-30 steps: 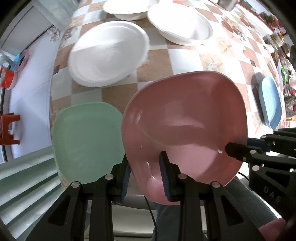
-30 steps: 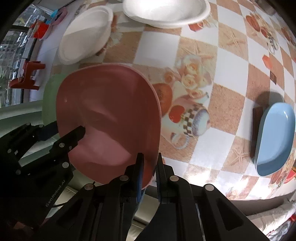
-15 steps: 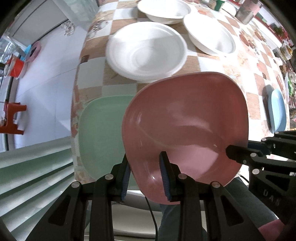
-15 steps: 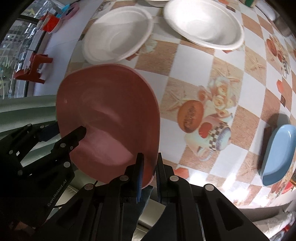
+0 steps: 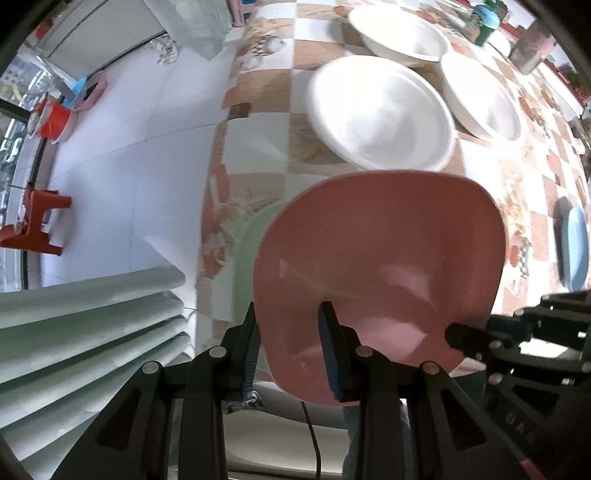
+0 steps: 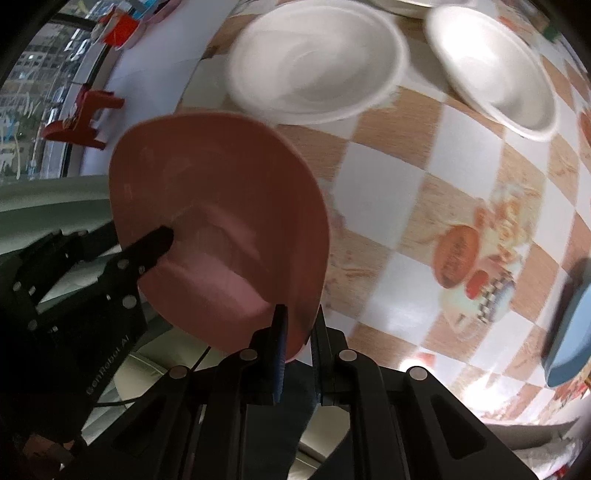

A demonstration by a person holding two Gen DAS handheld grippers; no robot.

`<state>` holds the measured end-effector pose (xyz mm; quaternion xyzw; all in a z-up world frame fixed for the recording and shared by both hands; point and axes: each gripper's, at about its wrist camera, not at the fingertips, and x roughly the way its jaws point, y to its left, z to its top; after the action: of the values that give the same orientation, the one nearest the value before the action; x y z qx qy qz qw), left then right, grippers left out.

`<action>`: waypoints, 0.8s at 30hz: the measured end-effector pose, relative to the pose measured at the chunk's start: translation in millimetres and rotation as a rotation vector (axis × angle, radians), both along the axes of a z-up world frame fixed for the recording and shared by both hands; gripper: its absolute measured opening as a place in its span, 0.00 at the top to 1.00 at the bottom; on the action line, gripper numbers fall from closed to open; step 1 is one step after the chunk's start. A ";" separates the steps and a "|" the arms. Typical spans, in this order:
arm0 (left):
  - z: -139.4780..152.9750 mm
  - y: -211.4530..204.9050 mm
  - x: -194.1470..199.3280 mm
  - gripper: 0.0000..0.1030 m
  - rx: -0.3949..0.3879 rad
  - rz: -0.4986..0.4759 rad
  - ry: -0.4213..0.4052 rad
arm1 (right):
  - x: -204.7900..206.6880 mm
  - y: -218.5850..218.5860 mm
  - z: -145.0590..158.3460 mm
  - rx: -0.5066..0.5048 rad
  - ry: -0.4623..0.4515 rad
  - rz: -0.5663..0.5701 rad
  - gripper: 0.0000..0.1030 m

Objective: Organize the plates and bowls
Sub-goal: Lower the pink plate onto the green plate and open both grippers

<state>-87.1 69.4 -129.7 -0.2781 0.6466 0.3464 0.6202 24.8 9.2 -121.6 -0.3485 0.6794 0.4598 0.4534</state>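
A pink squarish plate [image 5: 380,266] hangs above the table, gripped by both tools. My left gripper [image 5: 290,325] is shut on its near left rim, and my right gripper [image 6: 297,317] is shut on its near right rim [image 6: 221,236]. Under the pink plate a green plate [image 5: 251,251] shows only as a sliver at the table's left corner. Two white bowls [image 5: 380,110] [image 5: 480,96] sit side by side beyond it, with a third white bowl [image 5: 399,33] farther back. The nearest white bowl [image 6: 314,66] and its neighbour [image 6: 491,70] also show in the right wrist view.
A blue plate [image 5: 576,251] lies at the right side of the checked tablecloth [image 6: 443,192]. Cups and a tin [image 5: 528,55] stand at the far right. Left of the table are white floor, a red stool [image 5: 33,221] and pale green curtain folds [image 5: 85,332].
Both grippers have carried the pink plate leftward over the green plate, which is now mostly covered. The white bowls and blue plate have slid rightward in view. Neither grip has changed.
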 end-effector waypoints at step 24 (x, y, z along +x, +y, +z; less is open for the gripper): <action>-6.3 -4.3 1.1 0.23 0.085 -0.018 0.050 | -2.4 13.1 -16.5 -0.036 0.011 0.010 0.36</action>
<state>-86.0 65.1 -136.0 -0.2370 0.6488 0.3750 0.6183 22.3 22.4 -138.0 -0.3573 0.6883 0.4518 0.4411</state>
